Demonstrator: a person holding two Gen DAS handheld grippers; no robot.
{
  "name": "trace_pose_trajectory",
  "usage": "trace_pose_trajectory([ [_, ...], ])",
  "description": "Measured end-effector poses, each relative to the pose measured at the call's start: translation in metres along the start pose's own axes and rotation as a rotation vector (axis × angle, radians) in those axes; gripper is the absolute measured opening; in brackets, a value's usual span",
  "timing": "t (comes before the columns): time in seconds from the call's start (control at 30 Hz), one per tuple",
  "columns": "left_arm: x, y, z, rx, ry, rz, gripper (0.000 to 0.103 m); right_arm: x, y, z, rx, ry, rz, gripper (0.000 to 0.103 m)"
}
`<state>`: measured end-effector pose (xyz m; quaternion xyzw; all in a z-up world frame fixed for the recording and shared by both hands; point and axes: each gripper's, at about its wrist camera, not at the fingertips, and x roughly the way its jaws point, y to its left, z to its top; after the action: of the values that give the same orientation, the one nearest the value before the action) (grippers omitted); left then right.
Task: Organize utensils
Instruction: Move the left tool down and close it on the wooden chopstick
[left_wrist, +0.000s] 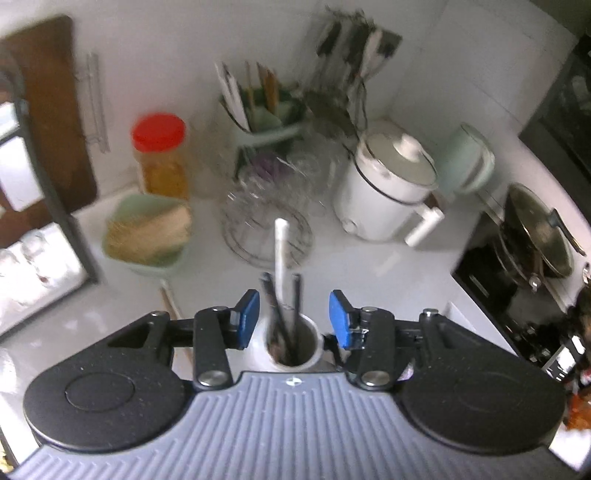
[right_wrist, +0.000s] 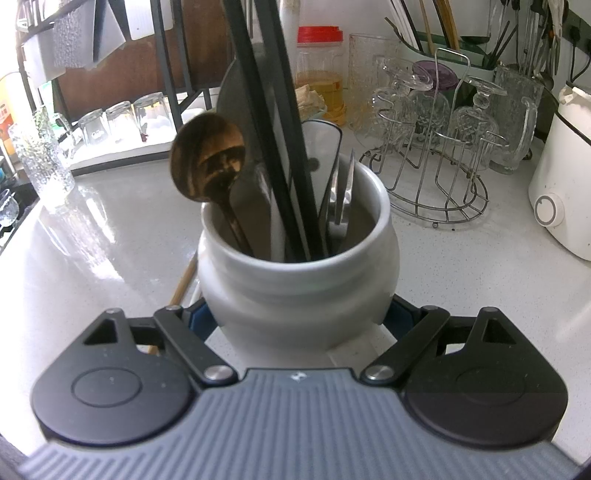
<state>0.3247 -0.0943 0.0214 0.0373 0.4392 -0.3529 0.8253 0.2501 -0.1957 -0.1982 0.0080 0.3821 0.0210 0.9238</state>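
Gripping white utensil crock (right_wrist: 295, 280), right tool (right_wrist: 297, 321), left tool (left_wrist: 293, 319) wide above, glass rack (right_wrist: 430, 177) nearby

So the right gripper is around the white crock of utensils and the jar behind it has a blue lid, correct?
Not quite. The jar has a red lid, not blue, as the right wrist view shows. The rest holds: the right gripper sits around the base of the white crock of utensils.

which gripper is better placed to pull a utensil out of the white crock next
Left. The left gripper is open above the crock; the right gripper's fingers flank its base.
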Motion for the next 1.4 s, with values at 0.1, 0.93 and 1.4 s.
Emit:
trace_pose_trajectory([
  [0.1,-0.008,0.009,-0.011,-0.013,-0.055,0.041,0.047,0.000,0.000,0.000,0.001,0.000,0.001,0.091],
  [0.93,0.098,0.108,-0.105,-0.267,-0.019,0.216,0.047,-0.003,-0.008,0.000,0.030,0.040,-0.015,0.092],
  [1.4,0.156,0.108,-0.148,-0.196,0.042,0.263,0.047,-0.003,-0.006,0.001,0.040,0.054,-0.032,0.092],
])
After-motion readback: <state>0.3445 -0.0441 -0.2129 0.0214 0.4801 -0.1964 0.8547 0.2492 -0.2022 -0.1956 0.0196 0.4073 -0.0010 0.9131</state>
